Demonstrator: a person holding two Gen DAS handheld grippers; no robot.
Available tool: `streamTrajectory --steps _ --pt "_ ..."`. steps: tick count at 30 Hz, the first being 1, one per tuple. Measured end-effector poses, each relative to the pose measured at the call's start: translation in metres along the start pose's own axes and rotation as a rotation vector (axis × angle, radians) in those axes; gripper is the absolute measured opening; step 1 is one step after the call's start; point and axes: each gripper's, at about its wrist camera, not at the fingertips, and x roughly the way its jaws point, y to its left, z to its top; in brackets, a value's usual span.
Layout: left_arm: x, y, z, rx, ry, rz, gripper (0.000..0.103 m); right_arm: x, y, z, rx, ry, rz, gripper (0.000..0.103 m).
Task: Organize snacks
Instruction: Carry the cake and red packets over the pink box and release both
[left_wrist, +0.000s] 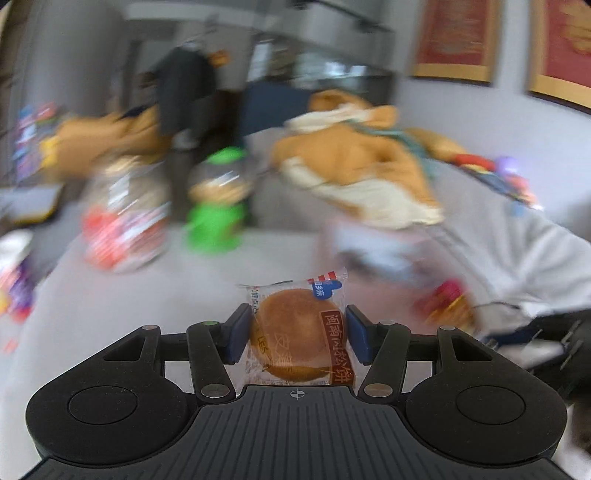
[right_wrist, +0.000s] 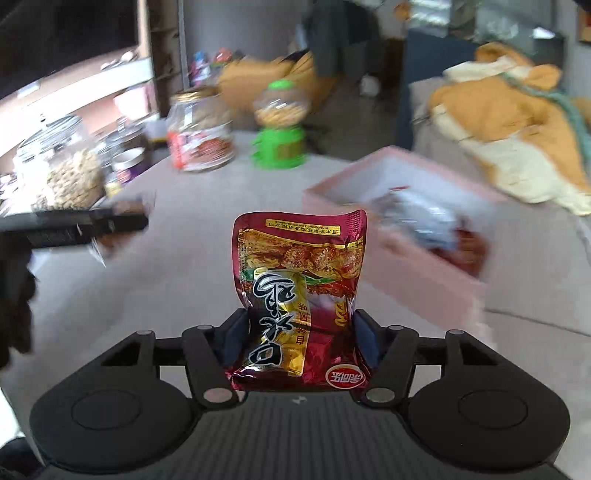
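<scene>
The left hand-held gripper (left_wrist: 297, 334) clamps a wrapped round cake (left_wrist: 295, 334), its wrapper's long axis pointing away. The right hand-held gripper (right_wrist: 303, 336) pinches a red snack pouch (right_wrist: 299, 295) upright, lengthwise away, near what seems a pink box (right_wrist: 399, 258) to the right on the bench (right_wrist: 184, 266).

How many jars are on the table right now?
3 clearly: a peanut jar far left, a red-labelled jar, and a green-capped jar beside it. Blurred clutter at left may hide more.
</scene>
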Motion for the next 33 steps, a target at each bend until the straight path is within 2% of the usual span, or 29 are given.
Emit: streamTrajectory --steps 4,8,11,13,15,20,23,28,31,33 --pt "0.045 -0.044 0.061 0.024 -0.005 -0.095 0.060 -0.014 -0.030 -0.016 0.060 -0.042 -0.011 0.062" --pt "0.117 -0.064 0.093 -0.032 0.054 -0.125 0.061 -0.013 -0.047 -0.030 0.084 -0.069 -0.046 0.062" --pt "0.170 -0.072 0.088 -0.003 0.123 -0.055 0.058 -0.008 -0.052 -0.037 0.089 -0.064 -0.048 0.062" --pt "0.183 -0.080 0.076 0.035 0.135 -0.017 0.058 -0.007 -0.057 -0.041 0.087 -0.062 -0.056 0.062" --pt "0.181 -0.082 0.069 0.063 0.124 -0.027 0.058 -0.004 -0.059 -0.042 0.090 -0.060 -0.067 0.062" --pt "0.160 -0.097 0.058 0.189 0.107 0.020 0.058 0.003 -0.076 -0.042 0.140 -0.042 -0.067 0.062" --pt "0.148 -0.099 0.055 0.213 0.106 0.024 0.058 -0.008 -0.084 -0.031 0.177 -0.081 -0.064 0.062" --pt "0.129 -0.088 0.046 0.189 0.114 0.008 0.058 -0.034 -0.091 0.031 0.180 -0.218 -0.099 0.062" --pt "0.122 -0.077 0.043 0.163 0.117 0.001 0.058 -0.025 -0.102 0.081 0.235 -0.225 -0.114 0.062" --pt "0.116 -0.069 0.041 0.154 0.113 -0.003 0.058 -0.004 -0.111 0.113 0.271 -0.217 -0.154 0.063"
